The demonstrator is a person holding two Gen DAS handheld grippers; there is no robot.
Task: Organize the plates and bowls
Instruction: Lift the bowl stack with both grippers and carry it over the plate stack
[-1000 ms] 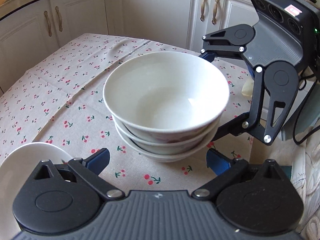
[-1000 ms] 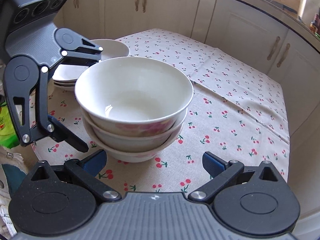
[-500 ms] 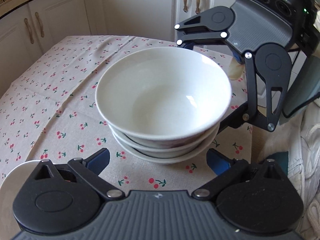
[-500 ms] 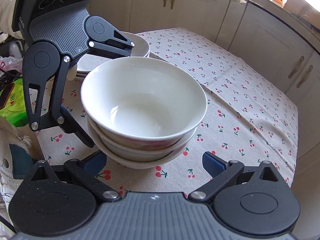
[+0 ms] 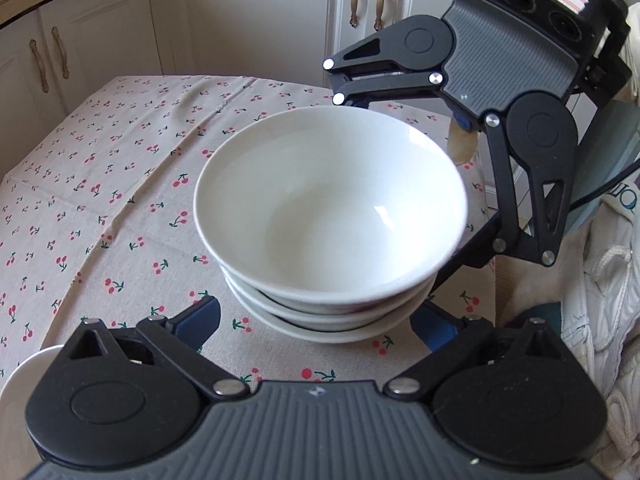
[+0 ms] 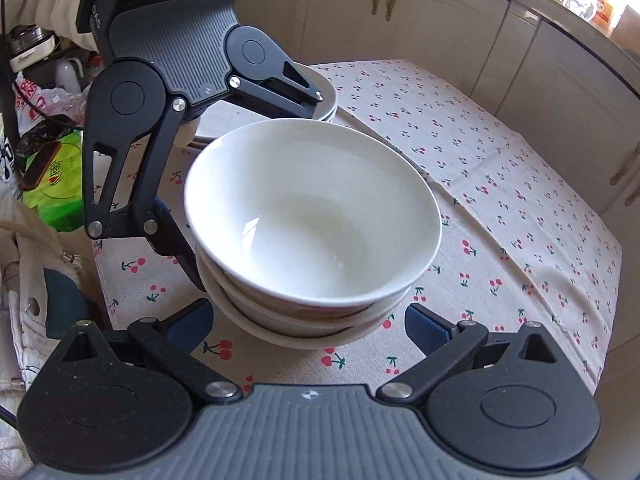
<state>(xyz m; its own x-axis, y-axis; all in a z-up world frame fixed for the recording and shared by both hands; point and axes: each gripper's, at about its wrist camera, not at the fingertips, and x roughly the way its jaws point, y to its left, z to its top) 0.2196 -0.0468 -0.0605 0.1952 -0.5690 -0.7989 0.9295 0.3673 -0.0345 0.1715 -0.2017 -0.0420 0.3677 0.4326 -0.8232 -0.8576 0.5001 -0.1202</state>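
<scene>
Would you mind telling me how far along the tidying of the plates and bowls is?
Done: three bowls nested on the tablecloth, plates stacked behind. In hand: the left claw and right claw are both open, flanking the bowl stack. Left: possibly moving that stack; nothing else loose shows.

Both views are bright with soft daylight, strongest at the right wrist view's overexposed upper right corner. The top bowl (image 5: 332, 216) carries a small glare patch (also a curved one in the right view), and fisheye distortion bends the cabinets (image 5: 256, 20) at the edges.
</scene>
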